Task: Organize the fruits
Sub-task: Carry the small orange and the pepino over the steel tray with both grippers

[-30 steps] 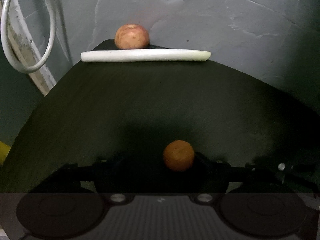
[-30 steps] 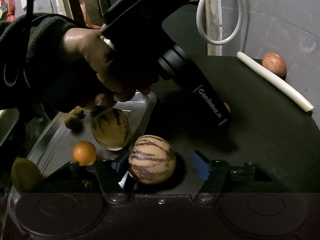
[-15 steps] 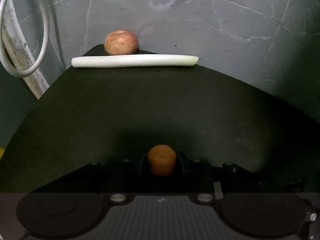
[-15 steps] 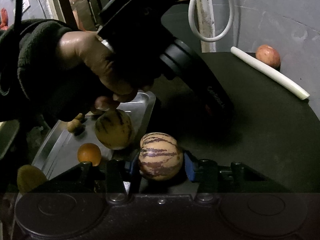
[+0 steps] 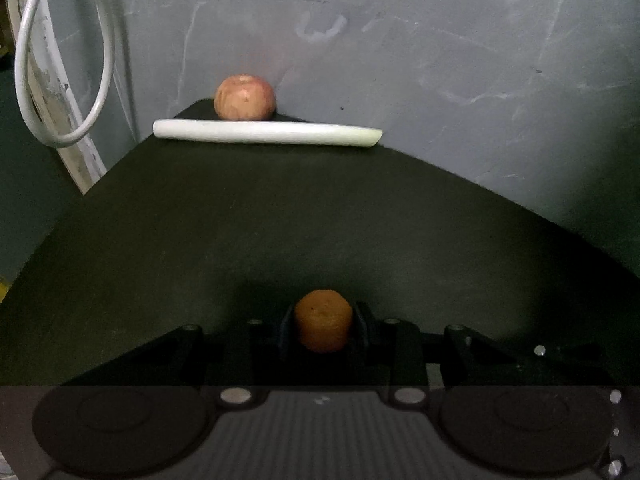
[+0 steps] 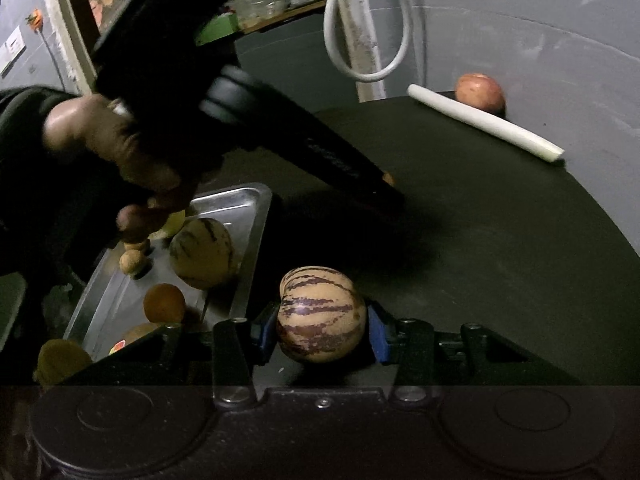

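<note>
Behind, grey wall (image 5: 440, 80), dark table (image 5: 280, 220), left claw (image 5: 323, 326) pinching orange fruit (image 5: 323, 320), right claw (image 6: 322, 328) pinching striped melon (image 6: 320, 312)

We note a dark tabletop (image 5: 280, 220) against a grey, cracked wall (image 5: 440, 60). A white stalk (image 5: 266, 132) lies along the far edge. A white cable loop (image 5: 60, 80) hangs beside a worn pale post (image 6: 362, 40).

I see a small orange fruit (image 5: 323, 326) pinched, its sides squeezed flat, over the dark worktop (image 5: 280, 220). A cream, purple-striped round fruit (image 6: 322, 314) is clamped too. A reddish apple (image 5: 245, 97) sits at the worktop's far corner.
</note>
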`<state>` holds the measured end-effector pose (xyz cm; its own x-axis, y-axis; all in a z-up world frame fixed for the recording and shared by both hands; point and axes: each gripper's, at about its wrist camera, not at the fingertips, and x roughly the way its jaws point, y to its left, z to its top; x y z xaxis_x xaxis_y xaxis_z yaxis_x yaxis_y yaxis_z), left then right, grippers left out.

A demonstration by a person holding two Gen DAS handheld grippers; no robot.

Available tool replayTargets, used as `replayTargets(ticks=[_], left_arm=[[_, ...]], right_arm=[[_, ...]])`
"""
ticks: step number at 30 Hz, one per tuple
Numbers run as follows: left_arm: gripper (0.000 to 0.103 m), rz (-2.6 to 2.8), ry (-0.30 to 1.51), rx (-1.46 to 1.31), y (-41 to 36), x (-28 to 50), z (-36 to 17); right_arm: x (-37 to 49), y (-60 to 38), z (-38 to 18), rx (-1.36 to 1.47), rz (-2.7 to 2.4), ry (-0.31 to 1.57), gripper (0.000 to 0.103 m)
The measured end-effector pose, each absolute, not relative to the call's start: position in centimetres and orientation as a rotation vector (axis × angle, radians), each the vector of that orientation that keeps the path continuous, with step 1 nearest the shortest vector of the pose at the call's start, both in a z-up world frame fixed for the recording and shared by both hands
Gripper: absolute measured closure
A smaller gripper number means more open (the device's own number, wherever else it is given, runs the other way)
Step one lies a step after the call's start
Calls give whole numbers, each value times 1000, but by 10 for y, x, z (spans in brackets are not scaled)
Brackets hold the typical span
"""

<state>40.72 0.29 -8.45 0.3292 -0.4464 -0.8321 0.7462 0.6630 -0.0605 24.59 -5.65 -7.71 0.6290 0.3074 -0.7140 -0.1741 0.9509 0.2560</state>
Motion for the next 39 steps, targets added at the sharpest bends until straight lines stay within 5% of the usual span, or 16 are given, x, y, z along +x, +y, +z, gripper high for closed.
replayTargets(ticks=[39], left_arm=[[68, -529, 916, 108, 194, 317, -33]], right_arm=[[179, 42, -13, 84, 403, 745, 56]])
